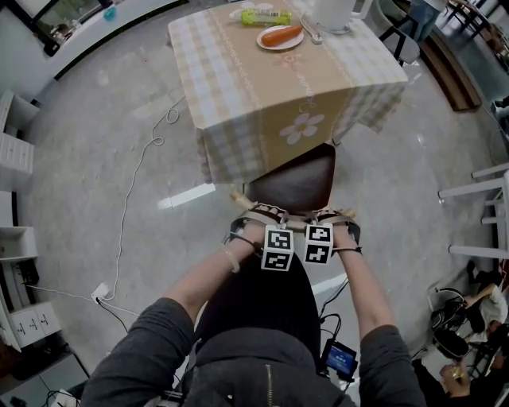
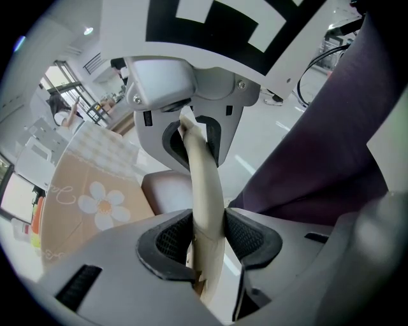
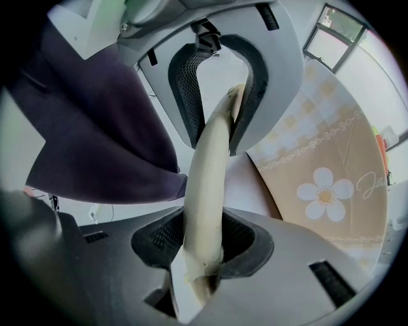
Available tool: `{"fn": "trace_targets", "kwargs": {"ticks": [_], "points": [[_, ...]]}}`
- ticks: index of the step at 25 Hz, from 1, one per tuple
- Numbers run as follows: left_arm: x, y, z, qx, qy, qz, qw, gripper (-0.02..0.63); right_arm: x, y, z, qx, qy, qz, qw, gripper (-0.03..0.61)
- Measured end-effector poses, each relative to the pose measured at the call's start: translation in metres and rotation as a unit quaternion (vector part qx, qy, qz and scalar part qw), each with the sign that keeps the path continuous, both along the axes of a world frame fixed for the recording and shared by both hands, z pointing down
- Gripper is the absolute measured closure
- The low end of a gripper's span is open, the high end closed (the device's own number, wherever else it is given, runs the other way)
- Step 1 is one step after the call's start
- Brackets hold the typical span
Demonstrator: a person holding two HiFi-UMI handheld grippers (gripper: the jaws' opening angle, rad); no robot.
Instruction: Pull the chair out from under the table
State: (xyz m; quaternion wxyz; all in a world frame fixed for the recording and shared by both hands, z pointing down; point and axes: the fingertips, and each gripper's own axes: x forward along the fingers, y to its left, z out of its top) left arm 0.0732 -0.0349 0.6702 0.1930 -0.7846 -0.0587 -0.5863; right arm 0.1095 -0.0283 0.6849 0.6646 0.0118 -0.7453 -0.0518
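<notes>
- Only the rear of the chair (image 1: 296,181)'s dark seat shows. The front goes under the hanging tablecloth (image 1: 270,111), and the legs are out of sight.
- The cloth also hides whatever holds the tabletop up.
- From overhead, the spot where the left gripper (image 1: 258,213) and right gripper (image 1: 330,215) meet the top rail (image 1: 242,199) is too small and cluttered to read.
- At the tabletop's far edge, a white vessel (image 1: 334,12) is cut off, and the green bottle (image 1: 266,16)'s label is too small to read.
- A person (image 1: 469,374) at the lower right is cut off.

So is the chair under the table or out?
Partly out. Most of the chair shows clear of the tablecloth; only its far edge hides under the hem.
</notes>
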Motion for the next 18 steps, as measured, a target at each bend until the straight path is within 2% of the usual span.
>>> {"fn": "trace_targets", "kwargs": {"ticks": [18], "points": [[-0.006, 0.034, 0.001, -0.001, 0.000, 0.004, 1.0000, 0.454, -0.006, 0.034, 0.001, -0.004, 0.005, 0.005, 1.000, 0.440]]}}
